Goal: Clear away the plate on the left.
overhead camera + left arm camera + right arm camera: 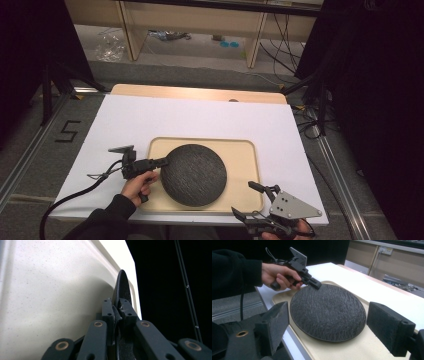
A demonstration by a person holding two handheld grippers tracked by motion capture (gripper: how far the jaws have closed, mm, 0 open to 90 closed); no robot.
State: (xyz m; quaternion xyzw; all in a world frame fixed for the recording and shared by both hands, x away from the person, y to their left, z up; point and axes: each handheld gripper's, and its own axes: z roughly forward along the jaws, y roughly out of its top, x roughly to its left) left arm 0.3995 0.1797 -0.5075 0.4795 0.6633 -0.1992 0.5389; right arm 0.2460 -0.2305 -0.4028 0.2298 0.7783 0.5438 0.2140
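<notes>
Plate [193, 174], one, on one tray [245, 165]: left tool [164, 161] apparently pinches its rim, right tool [248, 200] gapes.

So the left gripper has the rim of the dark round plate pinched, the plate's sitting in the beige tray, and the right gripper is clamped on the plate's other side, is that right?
Not quite: the right gripper is not on the plate. The right gripper view shows its fingers spread wide, short of the plate. The rest holds: the left gripper pinches the plate's rim, and the plate sits in the beige tray.
</notes>
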